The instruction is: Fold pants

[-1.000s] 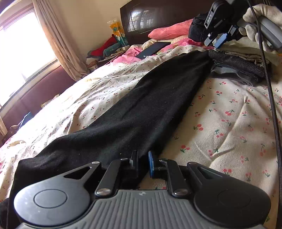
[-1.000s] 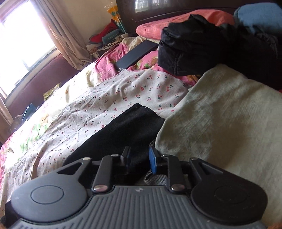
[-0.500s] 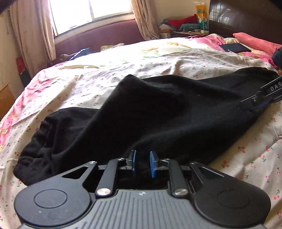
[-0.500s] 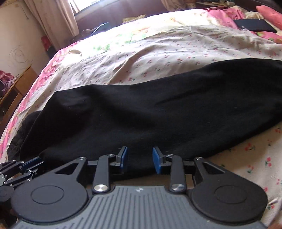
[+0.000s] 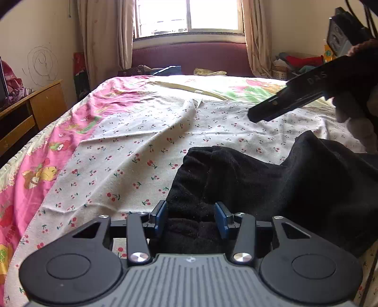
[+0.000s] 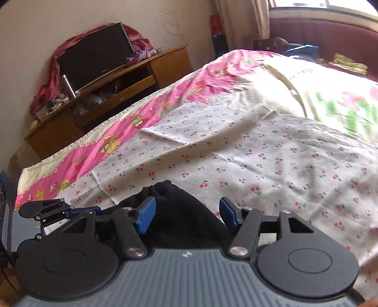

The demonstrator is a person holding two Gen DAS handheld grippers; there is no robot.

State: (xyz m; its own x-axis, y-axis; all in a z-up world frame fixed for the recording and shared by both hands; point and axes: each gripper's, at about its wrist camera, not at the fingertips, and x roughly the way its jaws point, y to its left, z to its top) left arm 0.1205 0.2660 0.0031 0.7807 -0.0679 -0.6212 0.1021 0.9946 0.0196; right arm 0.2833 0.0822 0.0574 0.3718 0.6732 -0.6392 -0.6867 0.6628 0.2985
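Note:
The black pants (image 5: 271, 184) lie bunched on the cherry-print sheet (image 5: 132, 151), filling the lower right of the left wrist view. My left gripper (image 5: 191, 218) is open, its blue pads either side of a thick fold of the black cloth. In the right wrist view the pants (image 6: 182, 212) show as a dark mound right in front of my right gripper (image 6: 186, 213), which is open wide over it. The right gripper also shows in the left wrist view (image 5: 290, 99), raised above the bed at the right. The left gripper's fingers (image 6: 59, 210) show at the lower left of the right wrist view.
A pink cartoon bedspread (image 5: 47, 146) covers the bed's left side. A wooden TV stand (image 6: 113, 94) with a dark screen stands beyond the bed's left edge. A window with curtains (image 5: 189, 16) and a maroon bench (image 5: 189, 59) are at the far end.
Both grippers have swung round from the headboard end towards the window end. Both have opened wider. The pants, stretched long before, now lie bunched under the grippers.

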